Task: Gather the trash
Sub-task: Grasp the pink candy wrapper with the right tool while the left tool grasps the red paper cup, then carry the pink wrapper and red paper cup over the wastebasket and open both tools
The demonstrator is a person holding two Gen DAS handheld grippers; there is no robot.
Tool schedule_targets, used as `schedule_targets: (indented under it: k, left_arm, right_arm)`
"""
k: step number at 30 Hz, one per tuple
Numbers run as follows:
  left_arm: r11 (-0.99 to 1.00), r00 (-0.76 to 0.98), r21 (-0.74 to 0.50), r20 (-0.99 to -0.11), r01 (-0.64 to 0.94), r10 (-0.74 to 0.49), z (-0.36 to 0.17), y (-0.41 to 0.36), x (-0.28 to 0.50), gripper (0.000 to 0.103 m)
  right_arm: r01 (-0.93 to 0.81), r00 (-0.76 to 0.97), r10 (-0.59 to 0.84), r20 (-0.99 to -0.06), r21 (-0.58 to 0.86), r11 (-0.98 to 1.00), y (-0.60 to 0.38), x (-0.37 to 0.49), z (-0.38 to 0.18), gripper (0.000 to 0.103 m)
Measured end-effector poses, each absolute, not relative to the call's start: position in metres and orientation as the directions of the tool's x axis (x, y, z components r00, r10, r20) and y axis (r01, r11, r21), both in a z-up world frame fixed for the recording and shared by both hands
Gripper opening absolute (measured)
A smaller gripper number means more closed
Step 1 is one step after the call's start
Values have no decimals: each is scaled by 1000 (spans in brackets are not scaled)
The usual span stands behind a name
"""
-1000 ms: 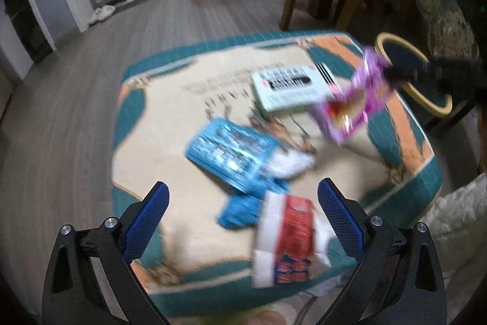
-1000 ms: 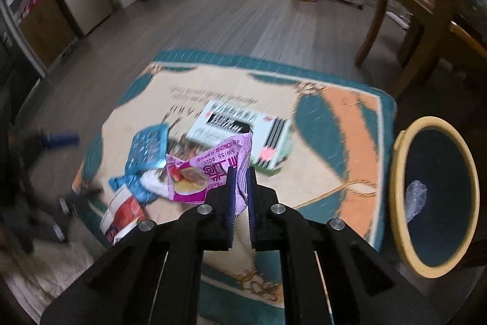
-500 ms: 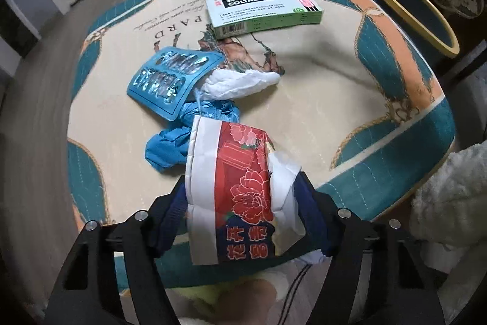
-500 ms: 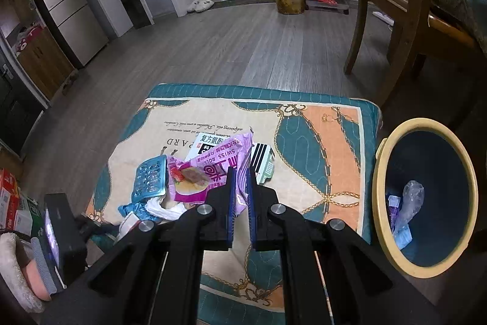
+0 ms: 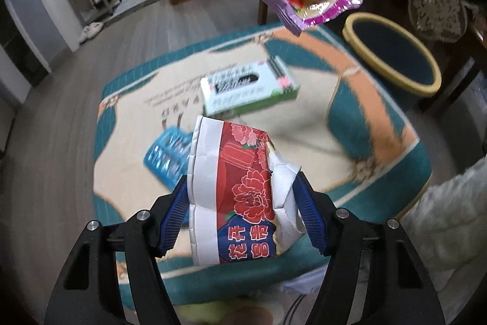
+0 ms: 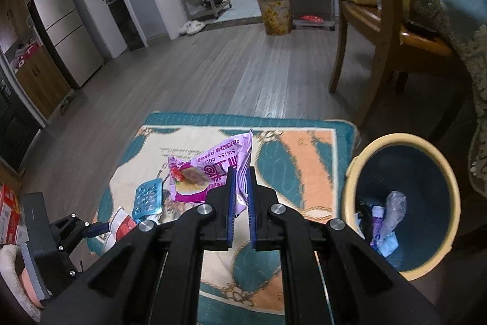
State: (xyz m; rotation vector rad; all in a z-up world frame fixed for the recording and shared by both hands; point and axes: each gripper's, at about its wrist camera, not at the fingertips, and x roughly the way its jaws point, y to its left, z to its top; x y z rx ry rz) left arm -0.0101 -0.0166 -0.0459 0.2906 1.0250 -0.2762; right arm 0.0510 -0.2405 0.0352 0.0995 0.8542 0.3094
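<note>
With both tongs clamped, left tongs (image 5: 240, 215) on a crumpled red-and-white paper pack (image 5: 234, 194), right tongs (image 6: 239, 197) on a purple foil snack wrapper (image 6: 210, 172), carrying is underway; next, release over the yellow-rimmed blue bin (image 6: 404, 148).

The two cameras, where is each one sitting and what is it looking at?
Left wrist: sits on the left gripper, looking down at the rug; its fingers clamp a red carton.
Right wrist: sits on the right gripper, looking across the floor; its fingers pinch a purple wrapper.
Both show rug, wrapper, carton and bin.
</note>
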Motion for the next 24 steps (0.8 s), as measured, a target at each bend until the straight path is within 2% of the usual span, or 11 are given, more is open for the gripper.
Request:
schedule_targets:
  k: [24]
  left_arm:
    - [875, 520, 56, -822, 480, -232, -26, -140, 48, 69]
  right_arm:
    - [-31, 656, 174, -734, 203, 979, -377, 63, 19, 6]
